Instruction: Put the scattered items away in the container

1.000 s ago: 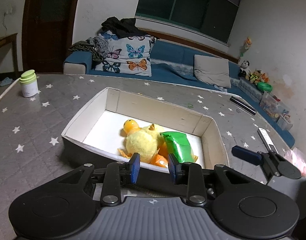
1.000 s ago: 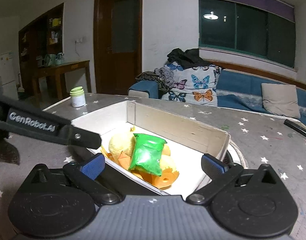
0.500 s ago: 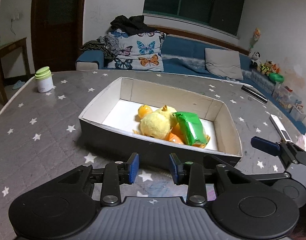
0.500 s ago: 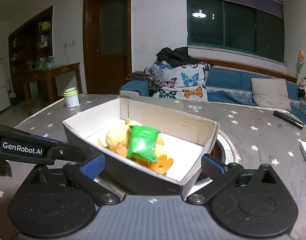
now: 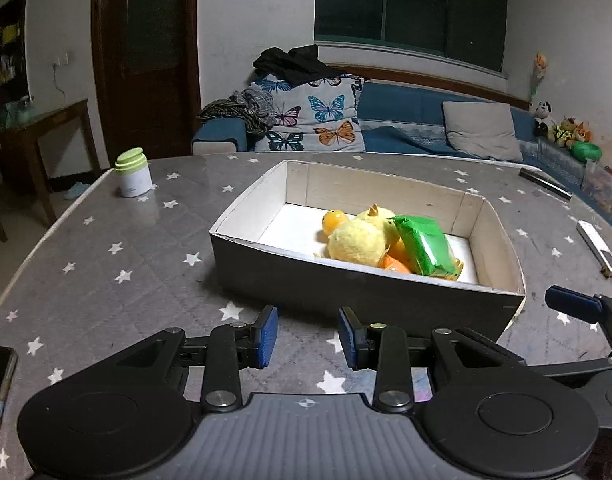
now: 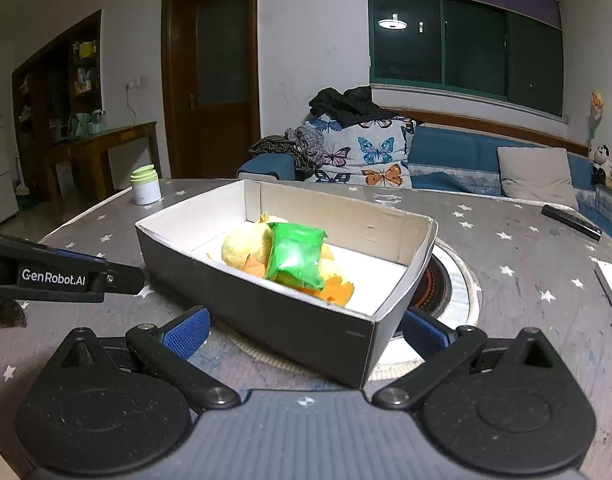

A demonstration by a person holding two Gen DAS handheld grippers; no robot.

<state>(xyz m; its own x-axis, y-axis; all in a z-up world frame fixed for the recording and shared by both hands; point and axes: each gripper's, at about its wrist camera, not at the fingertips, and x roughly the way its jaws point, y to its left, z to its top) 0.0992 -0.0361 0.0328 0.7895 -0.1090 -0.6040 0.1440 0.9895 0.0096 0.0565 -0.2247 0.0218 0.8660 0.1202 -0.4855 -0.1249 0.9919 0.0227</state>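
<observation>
We see both jaws apart, empty: left hand-held gripper (image 5: 308, 334) and right hand-held gripper (image 6: 303, 326). The box (image 5: 346, 292) at 12 o'clock holds a plush duck (image 5: 358, 242); green packet (image 5: 424, 246) on it.

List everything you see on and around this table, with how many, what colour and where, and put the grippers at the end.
box: 1, dark outside and white inside, middle of the table
plush duck: 1, yellow with orange parts, inside the box
green packet: 1, green, lying on the duck in the box
jar: 1, white with pale green lid, far left of the table
remote: 1, white, right side of the table
dark bar: 1, black, far right edge of the table
table: 1, grey with white stars
sofa: 1, blue, behind the table
butterfly cushion: 1, pale with coloured butterflies, on the sofa
left gripper: 1, black with blue pads, open, empty, before the box
right gripper: 1, black with blue pads, wide open, at the box's near corner
</observation>
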